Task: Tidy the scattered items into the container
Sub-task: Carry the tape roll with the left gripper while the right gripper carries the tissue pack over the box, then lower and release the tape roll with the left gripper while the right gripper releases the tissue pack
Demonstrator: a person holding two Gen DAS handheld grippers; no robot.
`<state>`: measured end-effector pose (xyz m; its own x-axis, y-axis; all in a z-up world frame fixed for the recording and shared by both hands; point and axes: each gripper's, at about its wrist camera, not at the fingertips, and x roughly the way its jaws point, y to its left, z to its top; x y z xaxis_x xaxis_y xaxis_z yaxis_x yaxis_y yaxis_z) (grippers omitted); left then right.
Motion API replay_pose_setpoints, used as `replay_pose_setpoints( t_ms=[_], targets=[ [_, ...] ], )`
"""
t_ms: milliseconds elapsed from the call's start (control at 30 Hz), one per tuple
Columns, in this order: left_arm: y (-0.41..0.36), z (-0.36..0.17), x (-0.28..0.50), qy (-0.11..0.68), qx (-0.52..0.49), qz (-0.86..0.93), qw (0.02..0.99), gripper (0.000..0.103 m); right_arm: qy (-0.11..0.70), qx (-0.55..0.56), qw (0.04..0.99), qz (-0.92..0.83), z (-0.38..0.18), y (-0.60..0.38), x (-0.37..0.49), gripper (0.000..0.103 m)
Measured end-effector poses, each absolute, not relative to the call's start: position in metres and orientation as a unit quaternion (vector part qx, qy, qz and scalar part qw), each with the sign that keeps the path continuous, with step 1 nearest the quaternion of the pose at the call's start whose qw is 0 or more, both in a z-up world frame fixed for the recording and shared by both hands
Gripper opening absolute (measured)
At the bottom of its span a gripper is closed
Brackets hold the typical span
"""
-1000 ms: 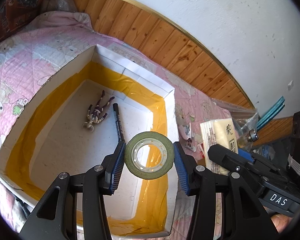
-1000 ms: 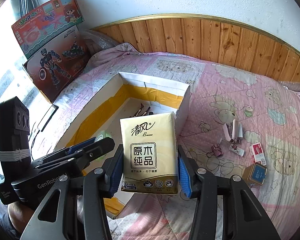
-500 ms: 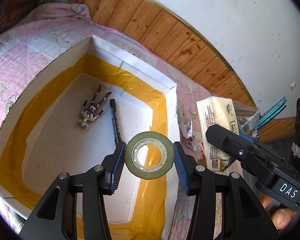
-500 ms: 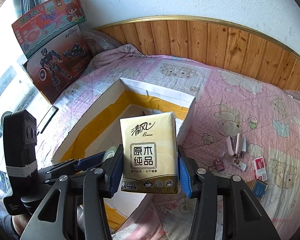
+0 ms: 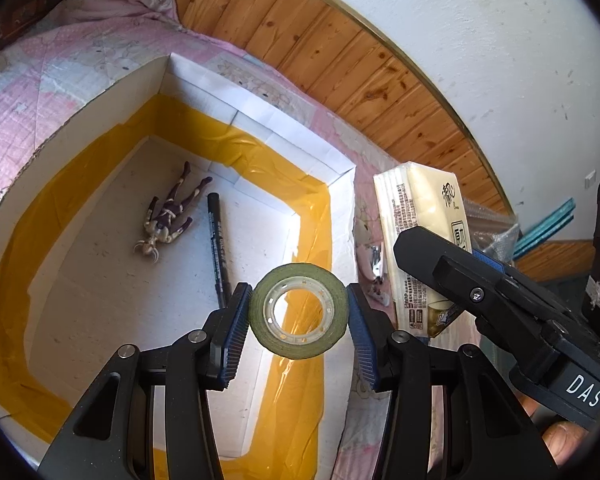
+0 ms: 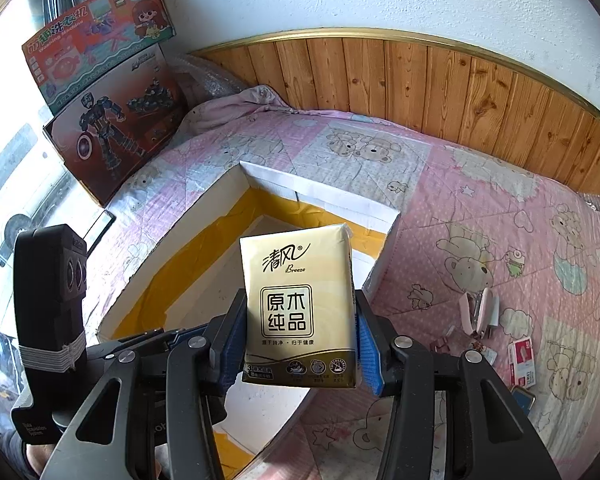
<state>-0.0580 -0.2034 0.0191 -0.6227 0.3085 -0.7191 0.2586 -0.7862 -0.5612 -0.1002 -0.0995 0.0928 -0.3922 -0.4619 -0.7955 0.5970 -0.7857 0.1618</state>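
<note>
Hovering grippers (image 5: 298,312) (image 6: 300,332) angled downward

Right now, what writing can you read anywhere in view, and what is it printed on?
"清风 Breeze" and "原木纯品": tissue pack, held in the right gripper.
"DAS": right gripper body, seen in the left view.
"Washing Machine": orange toy box.
Pen print, red card, tissue pack small print: too small to read.
Tape roll: no text.

Both the left gripper (image 5: 299,312) and the right gripper (image 6: 301,332) are black, with ribbed blue pads and silver screw heads on their fingers. The right unit carries white "DAS" lettering; the left has white bands wound around its black block.
</note>
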Motion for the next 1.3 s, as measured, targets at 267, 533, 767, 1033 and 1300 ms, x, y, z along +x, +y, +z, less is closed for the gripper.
replay_pose_setpoints(
  t_ms=[267, 533, 767, 1033, 1300],
  targets=[
    [-0.209, 0.007, -0.066, -0.343, -0.448, 0.826, 0.011, 0.049, 0.08, 0.454, 0.323, -0.826, 0.089, -0.109, -0.115, 0.05],
    [-0.215, -0.005, -0.072, -0.368, -0.458, 0.809, 0.017, 0.049, 0.084, 0.462, 0.328, -0.819, 0.082, -0.121, -0.129, 0.05],
    [-0.217, -0.008, -0.076, -0.37, -0.459, 0.807, 0.019, 0.049, 0.094, 0.472, 0.329, -0.813, 0.072, -0.131, -0.139, 0.05],
    [-0.215, -0.011, -0.078, -0.372, -0.462, 0.805, 0.024, 0.049, 0.106, 0.481, 0.323, -0.808, 0.062, -0.14, -0.152, 0.05],
    [-0.211, -0.014, -0.081, -0.374, -0.468, 0.801, 0.031, 0.049, 0.127, 0.488, 0.316, -0.804, 0.05, -0.148, -0.164, 0.05]
  ],
)
